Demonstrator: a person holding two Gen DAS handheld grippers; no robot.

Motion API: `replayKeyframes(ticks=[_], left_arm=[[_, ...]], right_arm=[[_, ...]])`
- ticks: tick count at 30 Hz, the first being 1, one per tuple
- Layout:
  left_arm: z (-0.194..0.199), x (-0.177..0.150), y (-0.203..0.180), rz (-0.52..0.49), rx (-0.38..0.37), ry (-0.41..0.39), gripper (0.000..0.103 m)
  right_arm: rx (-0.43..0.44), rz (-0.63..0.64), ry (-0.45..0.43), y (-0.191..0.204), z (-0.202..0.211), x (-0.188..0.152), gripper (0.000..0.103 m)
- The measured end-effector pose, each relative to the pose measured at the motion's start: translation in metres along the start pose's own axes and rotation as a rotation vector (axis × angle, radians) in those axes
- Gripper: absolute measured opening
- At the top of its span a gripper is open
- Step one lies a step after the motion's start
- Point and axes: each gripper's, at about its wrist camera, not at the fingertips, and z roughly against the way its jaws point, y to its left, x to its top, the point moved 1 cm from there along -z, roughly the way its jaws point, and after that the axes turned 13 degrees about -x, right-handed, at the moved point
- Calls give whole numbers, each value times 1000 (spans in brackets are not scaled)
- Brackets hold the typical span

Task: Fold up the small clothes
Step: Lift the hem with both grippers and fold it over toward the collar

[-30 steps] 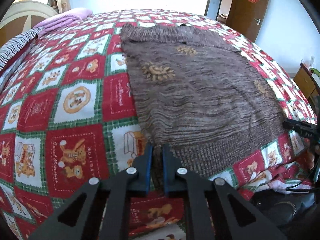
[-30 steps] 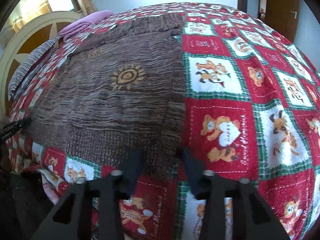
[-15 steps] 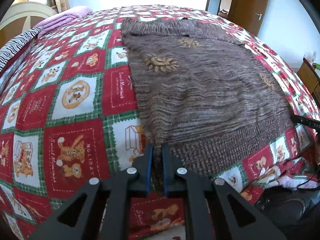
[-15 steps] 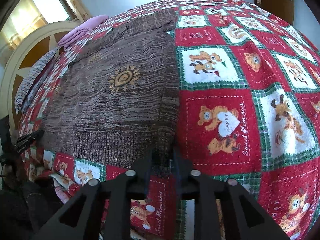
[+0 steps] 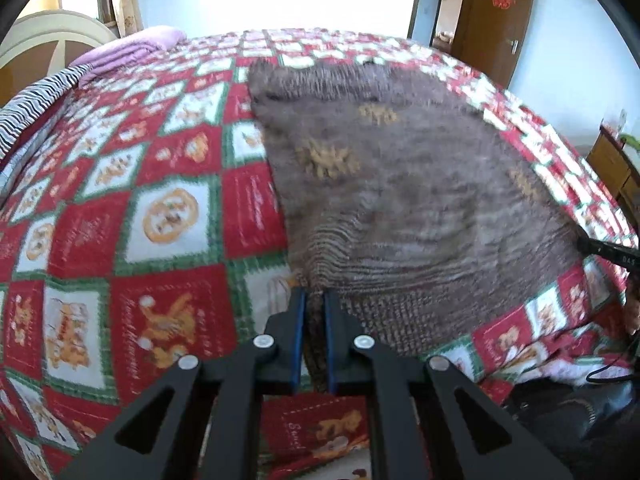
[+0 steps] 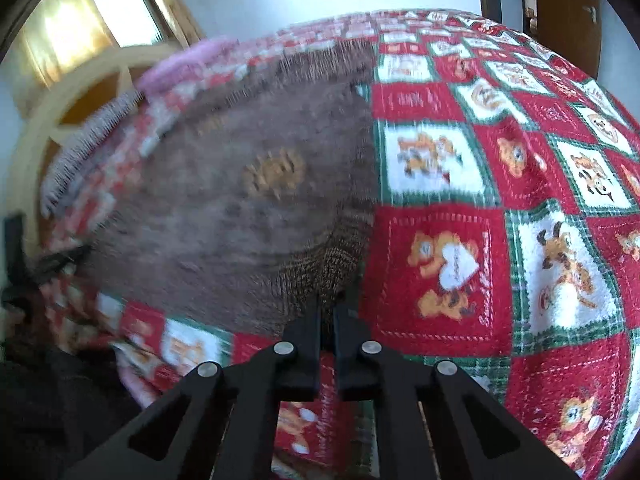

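A brown knitted sweater (image 5: 400,184) with tan sun motifs lies spread on a bed with a red, green and white bear quilt (image 5: 120,208). My left gripper (image 5: 314,300) is shut on the sweater's near left hem corner, which is lifted off the quilt. My right gripper (image 6: 328,308) is shut on the near right hem corner of the sweater (image 6: 260,208), also raised. The right gripper's tip shows at the right edge of the left wrist view (image 5: 608,250). Both views are motion-blurred.
A folded pink blanket (image 5: 132,46) and a striped cloth (image 5: 32,108) lie at the far left of the bed by a cream headboard (image 6: 48,136). A brown door (image 5: 496,12) stands at the back right. A wooden cabinet (image 5: 612,164) is at the right.
The right gripper closed on the right hem corner. Both grippers have lifted the hem and moved it up and forward; the near hem now bulges off the quilt.
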Motion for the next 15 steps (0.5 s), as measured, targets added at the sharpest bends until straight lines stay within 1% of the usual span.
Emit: replayKeyframes(ticks=[4, 9, 12, 15], left_arm=[[8, 9, 3, 11, -22, -23, 10], [4, 23, 7, 16, -18, -18, 10], [7, 33, 7, 17, -31, -38, 10], [12, 44, 9, 26, -57, -63, 10]], right_arm=[[81, -62, -61, -7, 16, 11, 4], [86, -58, -106, 3, 24, 28, 4], [71, -52, -127, 7, 29, 40, 4], [78, -56, -153, 5, 39, 51, 4]])
